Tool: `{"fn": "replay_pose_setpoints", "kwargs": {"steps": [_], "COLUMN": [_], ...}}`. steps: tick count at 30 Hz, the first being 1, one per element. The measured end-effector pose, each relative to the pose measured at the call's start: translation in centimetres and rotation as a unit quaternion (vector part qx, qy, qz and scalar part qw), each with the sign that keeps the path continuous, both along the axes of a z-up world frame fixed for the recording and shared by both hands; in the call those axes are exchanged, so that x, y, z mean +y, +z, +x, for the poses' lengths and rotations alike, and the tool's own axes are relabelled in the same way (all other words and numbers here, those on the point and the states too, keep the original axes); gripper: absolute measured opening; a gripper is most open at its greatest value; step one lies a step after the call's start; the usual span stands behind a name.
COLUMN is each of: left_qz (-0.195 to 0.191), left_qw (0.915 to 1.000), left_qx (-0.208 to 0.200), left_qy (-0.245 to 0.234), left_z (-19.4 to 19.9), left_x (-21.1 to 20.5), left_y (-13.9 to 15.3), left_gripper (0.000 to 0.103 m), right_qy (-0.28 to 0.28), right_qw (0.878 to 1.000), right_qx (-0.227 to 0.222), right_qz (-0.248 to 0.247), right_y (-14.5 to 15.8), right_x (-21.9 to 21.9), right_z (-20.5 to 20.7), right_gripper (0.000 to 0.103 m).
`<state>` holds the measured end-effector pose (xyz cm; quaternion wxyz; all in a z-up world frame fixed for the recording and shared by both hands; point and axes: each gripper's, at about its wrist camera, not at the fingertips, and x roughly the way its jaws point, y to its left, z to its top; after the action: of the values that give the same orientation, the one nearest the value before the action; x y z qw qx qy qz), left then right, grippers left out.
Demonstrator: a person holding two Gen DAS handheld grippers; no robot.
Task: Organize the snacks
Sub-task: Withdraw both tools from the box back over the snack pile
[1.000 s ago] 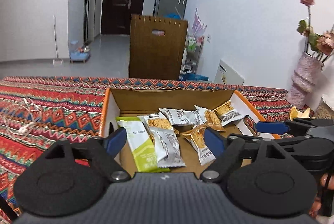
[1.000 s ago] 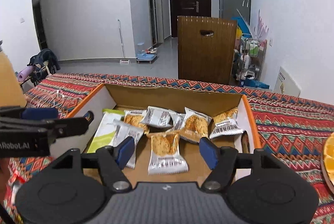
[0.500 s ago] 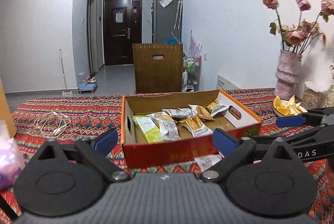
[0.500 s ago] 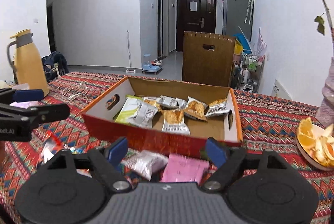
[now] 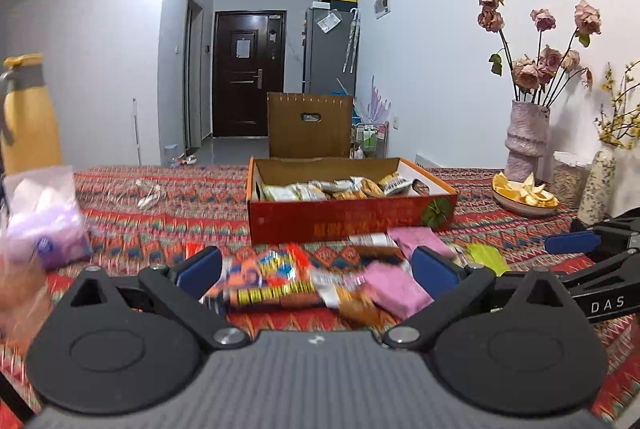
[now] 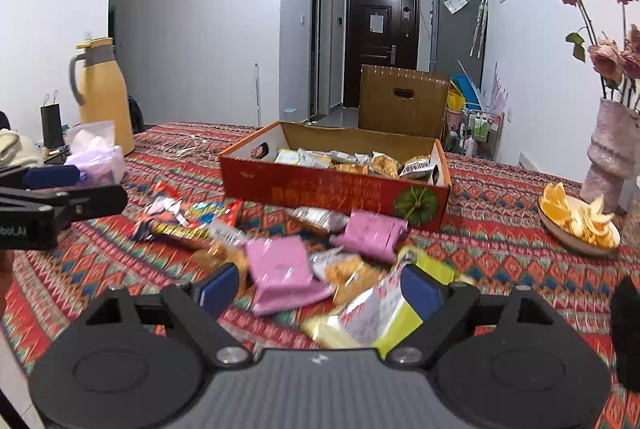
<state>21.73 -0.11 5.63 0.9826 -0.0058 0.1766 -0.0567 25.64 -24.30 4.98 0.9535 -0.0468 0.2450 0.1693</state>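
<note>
A red cardboard box (image 5: 352, 217) (image 6: 332, 195) holds several snack packets (image 5: 340, 187) (image 6: 352, 161). In front of it a loose heap lies on the patterned cloth: pink packets (image 6: 280, 269) (image 5: 396, 287), an orange wrapper (image 5: 268, 277) (image 6: 188, 217) and a yellow-green packet (image 6: 384, 321). My left gripper (image 5: 316, 269) is open and empty, low over the orange wrapper and pink packet. My right gripper (image 6: 320, 287) is open and empty over the pink and yellow-green packets. Each gripper shows at the edge of the other's view.
A plate of orange peel (image 6: 576, 217) (image 5: 524, 195) and a vase of dried roses (image 5: 526, 137) (image 6: 612, 157) stand at the right. A yellow thermos (image 6: 104, 93) and a purple tissue pack (image 5: 44, 221) (image 6: 96, 157) stand at the left.
Both grippers have pulled back from over the box toward me and dropped lower. The loose heap in front of the box is now between their fingers. Both stay open.
</note>
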Motion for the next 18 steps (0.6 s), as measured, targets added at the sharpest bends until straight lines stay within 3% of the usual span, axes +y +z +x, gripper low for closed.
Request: {"fn": "replay_pose_setpoints", "kwargs": {"steps": [2,9,18], "left_qz": [-0.002,-0.002,0.010], "left_qw": [1.0000,0.9989,0.9979], "left_qx": [0.003,0.036,0.046], "left_qy": [0.005,0.032,0.044], "left_z": [-1.7,-5.6,-6.2], "left_x": [0.1,0.9,2.3], "left_y": [-0.8,-3.7,-4.4], "left_gripper": [0.103,0.103,0.103], "right_qy": [-0.002,-0.005,-0.025], "right_qw": [1.000,1.000,0.999], "right_qx": [-0.001,0.014,0.043], "right_qz": [0.003,-0.007,0.007], "right_y": [-0.5,-2.8,-4.4], "right_x": [-0.2,-1.0,-2.3], "right_z": [-1.9,-6.5,-8.8], "right_gripper": [0.095,0.096,0.096]}}
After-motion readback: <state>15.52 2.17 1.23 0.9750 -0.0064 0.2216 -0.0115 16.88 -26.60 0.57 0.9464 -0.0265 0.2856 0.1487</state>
